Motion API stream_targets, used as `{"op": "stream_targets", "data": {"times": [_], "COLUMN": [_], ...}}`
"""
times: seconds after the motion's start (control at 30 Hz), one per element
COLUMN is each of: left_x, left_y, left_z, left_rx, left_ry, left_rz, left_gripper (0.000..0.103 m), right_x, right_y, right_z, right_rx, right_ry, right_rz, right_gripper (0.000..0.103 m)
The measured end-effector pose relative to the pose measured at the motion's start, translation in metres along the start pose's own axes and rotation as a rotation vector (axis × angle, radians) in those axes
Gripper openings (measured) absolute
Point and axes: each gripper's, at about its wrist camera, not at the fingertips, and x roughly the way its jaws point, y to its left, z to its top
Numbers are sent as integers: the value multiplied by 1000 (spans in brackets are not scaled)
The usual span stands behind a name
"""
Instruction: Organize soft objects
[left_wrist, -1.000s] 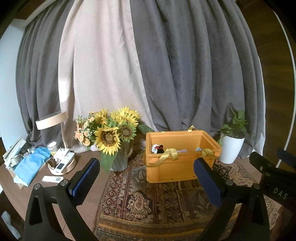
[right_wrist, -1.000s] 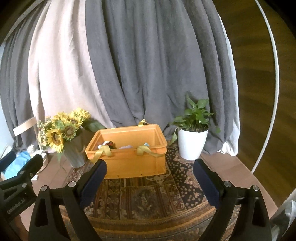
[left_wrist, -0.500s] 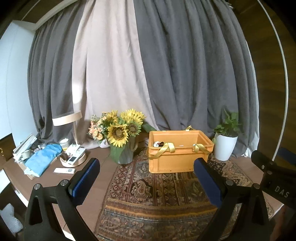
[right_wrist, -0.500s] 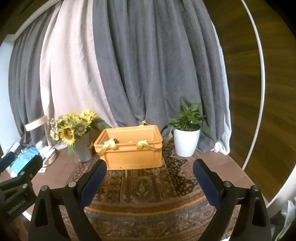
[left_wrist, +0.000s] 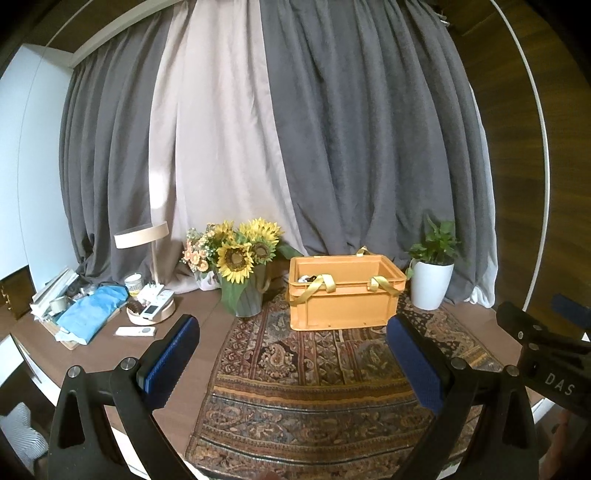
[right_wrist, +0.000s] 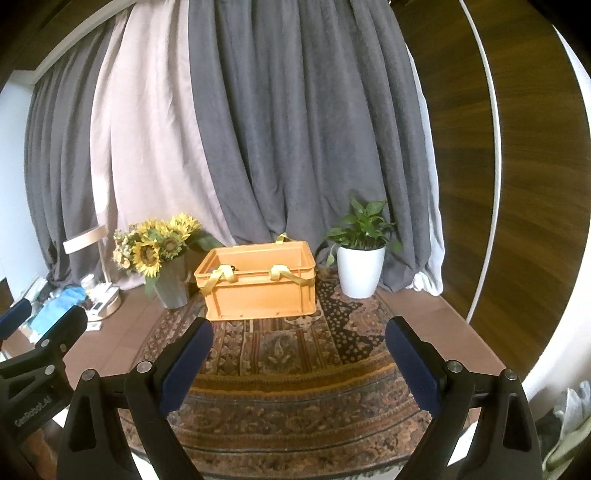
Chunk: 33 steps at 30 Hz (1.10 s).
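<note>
An orange crate (left_wrist: 343, 299) (right_wrist: 260, 286) with yellow ribbon handles stands at the back of a patterned rug (left_wrist: 314, 387) (right_wrist: 288, 369). A small white and dark soft thing (left_wrist: 307, 278) peeks over its left rim. My left gripper (left_wrist: 291, 365) hangs open over the rug's near part, well short of the crate, nothing between its blue pads. My right gripper (right_wrist: 299, 365) is likewise open and empty, level with the left one. Each gripper shows at the edge of the other's view.
A sunflower bouquet in a grey vase (left_wrist: 242, 284) stands left of the crate, a potted plant in a white pot (left_wrist: 430, 284) right of it. Further left are a lamp (left_wrist: 142, 236), a tray of remotes (left_wrist: 151, 308) and a blue cloth (left_wrist: 92, 310). Grey curtains (left_wrist: 332, 147) hang behind.
Both grippers have pulled back from the crate, which now looks smaller and farther. More of the rug and table edge shows. Both stayed open.
</note>
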Motion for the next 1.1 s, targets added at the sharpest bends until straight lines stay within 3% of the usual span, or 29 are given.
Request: {"op": "stream_targets", "data": {"times": [0.47, 1.1], "left_x": [-37, -51], "left_y": [-2, -6], "left_z": [-14, -15], "left_rx": [15, 23], "left_ry": [-15, -23], "left_rz": [-21, -27], "left_gripper": [103, 103], "right_x": [-35, -47], "right_y": [-4, -10], "right_z": [-15, -18], "right_rx": [3, 9], "right_ry": [-3, -6], "right_rz": [-13, -17], "right_gripper": [95, 95]}}
